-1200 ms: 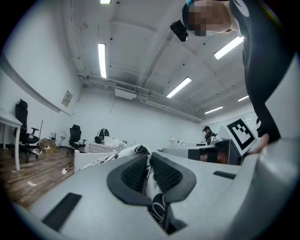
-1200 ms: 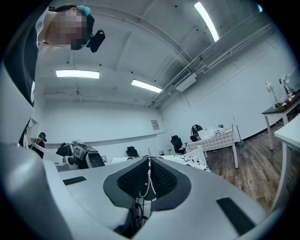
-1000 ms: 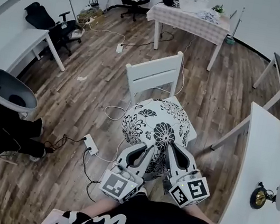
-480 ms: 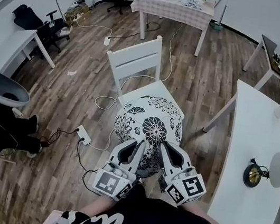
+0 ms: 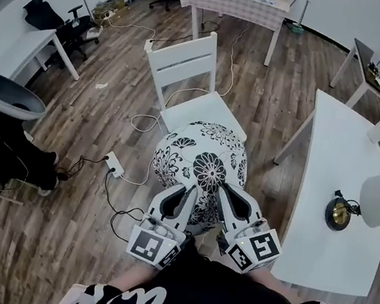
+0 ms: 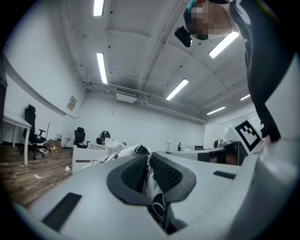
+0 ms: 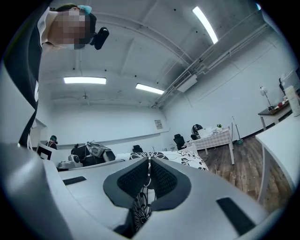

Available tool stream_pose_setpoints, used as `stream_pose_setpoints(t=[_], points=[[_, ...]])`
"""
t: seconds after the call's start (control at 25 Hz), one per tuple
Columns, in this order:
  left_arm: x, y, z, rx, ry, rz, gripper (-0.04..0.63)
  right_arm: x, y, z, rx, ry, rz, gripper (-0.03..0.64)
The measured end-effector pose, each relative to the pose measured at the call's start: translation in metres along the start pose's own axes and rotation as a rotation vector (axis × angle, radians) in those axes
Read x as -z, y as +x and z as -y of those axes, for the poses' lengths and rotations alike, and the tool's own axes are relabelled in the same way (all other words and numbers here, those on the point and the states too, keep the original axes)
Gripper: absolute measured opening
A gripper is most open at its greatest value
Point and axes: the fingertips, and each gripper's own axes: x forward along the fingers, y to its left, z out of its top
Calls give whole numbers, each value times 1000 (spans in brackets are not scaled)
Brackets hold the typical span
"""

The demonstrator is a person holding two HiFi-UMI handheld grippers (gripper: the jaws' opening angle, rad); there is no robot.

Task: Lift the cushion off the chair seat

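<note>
On cushion (image 5: 207,158), both grippers (image 5: 186,193) (image 5: 224,191) level

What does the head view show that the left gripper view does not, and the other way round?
Head view only: the white chair seat showing beyond the cushion, and the power strip on the floor. Left gripper view only: the left gripper seen close, its jaws pinched on a fold of cushion fabric, and the ceiling lights. Both: the flower-patterned cushion, held at its near edge.
</note>
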Motion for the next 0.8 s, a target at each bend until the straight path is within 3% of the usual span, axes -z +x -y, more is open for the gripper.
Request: stream_pose_setpoints(t=[0.44,0.8], points=[[0,-53,49,-84,-28,-5,23,5,-60,-29,-59,40,-37,28],[-20,-52,52,-90,-16,-11,23,-16,-48,-35,-90,53,-41,28]])
